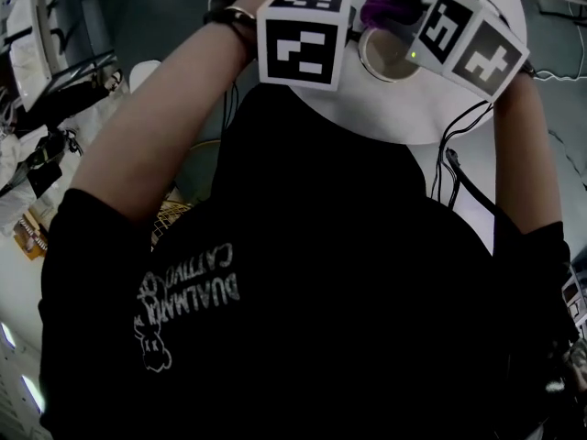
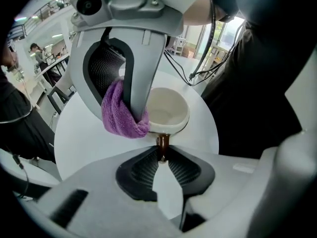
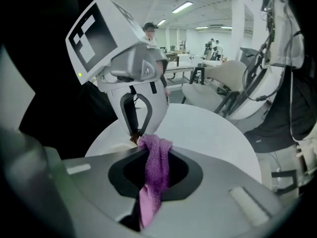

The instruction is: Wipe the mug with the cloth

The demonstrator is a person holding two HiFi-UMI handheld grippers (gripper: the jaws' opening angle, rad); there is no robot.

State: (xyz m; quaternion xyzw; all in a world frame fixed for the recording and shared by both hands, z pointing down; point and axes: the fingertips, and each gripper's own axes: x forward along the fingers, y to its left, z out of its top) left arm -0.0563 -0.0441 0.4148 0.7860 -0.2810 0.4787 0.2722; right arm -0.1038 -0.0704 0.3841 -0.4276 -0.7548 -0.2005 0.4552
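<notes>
Nearest the head camera, a black shirt (image 1: 303, 273) with pale print fills the lower frame, and two bare forearms reach toward the top edge. Up there, the left gripper (image 2: 162, 158) is at upper centre and the right gripper (image 3: 154, 152) at upper right. Both are over a round white worktop (image 1: 404, 117).

In the left gripper view, the jaws at the bottom of the frame are closed on the brown handle (image 2: 162, 144) of a cream mug (image 2: 171, 110). The mug is just beyond them at mid-frame, its open mouth toward the camera and the worktop behind it.

In the right gripper view, the jaws are clamped on a purple cloth (image 3: 152, 177), which runs up between them and bunches at their tips. Seen from the left gripper view, that bunch lies against the left side of the mug's rim.

Farther off, at the top of the right gripper view, ceiling lights (image 3: 182, 7) hang over a large hall.
</notes>
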